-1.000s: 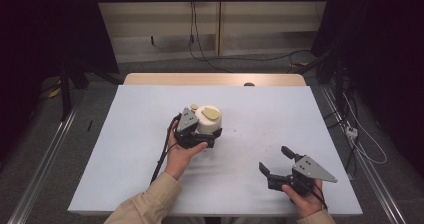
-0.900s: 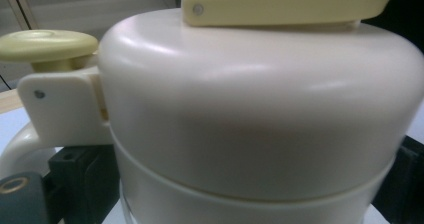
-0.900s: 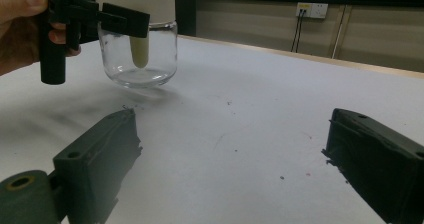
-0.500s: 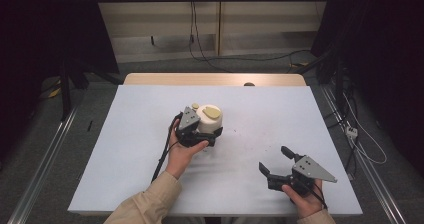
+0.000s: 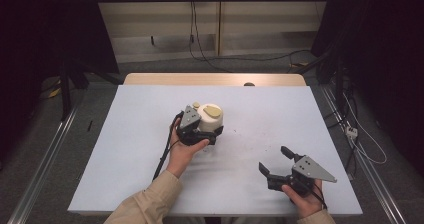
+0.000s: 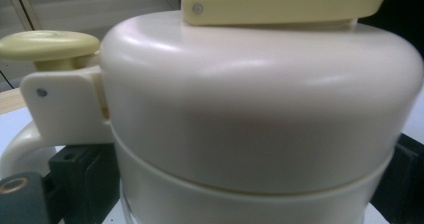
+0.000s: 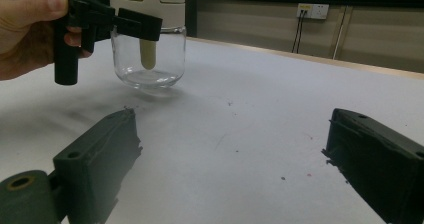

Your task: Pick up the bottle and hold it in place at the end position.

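Observation:
A glass jar (image 5: 210,116) with a cream lid, a yellow lever and a yellow knob stands near the middle of the white table (image 5: 125,134). My left gripper (image 5: 215,135) is shut on it, its jaws on either side just under the lid (image 6: 260,109). In the right gripper view the jar's glass body (image 7: 150,59) is empty but for a cream tube inside, and its base sits at or just above the table. My right gripper (image 5: 272,158) rests near the front right edge, open (image 7: 235,149), with nothing between its fingers.
A wooden strip (image 5: 215,79) runs along the table's far edge with a small dark object (image 5: 248,84) on it. Cables (image 5: 200,44) lie on the floor behind. Metal rails (image 5: 45,169) flank the table. Bare table surface lies between the jar and my right gripper.

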A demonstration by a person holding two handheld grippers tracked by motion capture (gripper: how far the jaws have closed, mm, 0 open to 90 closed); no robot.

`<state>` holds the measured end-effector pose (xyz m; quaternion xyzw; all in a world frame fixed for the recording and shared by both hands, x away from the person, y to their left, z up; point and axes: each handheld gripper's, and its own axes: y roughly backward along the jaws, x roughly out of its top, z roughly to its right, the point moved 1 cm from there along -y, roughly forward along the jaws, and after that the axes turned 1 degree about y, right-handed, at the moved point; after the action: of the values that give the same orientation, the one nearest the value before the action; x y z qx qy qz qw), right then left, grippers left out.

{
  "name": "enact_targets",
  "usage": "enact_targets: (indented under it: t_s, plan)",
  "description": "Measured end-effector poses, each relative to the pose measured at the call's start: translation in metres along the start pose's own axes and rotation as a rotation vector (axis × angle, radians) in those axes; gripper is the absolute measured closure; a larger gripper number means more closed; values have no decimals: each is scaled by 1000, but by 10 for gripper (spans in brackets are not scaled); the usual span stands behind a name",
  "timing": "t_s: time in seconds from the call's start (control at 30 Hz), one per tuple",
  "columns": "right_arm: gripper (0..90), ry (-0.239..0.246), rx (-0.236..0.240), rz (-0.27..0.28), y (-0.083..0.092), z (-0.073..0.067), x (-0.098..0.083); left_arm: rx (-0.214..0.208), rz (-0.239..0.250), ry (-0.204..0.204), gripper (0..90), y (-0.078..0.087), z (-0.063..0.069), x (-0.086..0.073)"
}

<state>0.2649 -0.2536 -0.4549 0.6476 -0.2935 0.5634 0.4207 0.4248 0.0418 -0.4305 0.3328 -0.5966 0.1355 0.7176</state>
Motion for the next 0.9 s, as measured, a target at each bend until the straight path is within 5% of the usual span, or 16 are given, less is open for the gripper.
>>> enact_targets:
  t_s: [0.9]
  plan:
    - [61, 1, 6, 1, 0, 0, 0, -1, 1, 3, 53, -13, -2, 5]
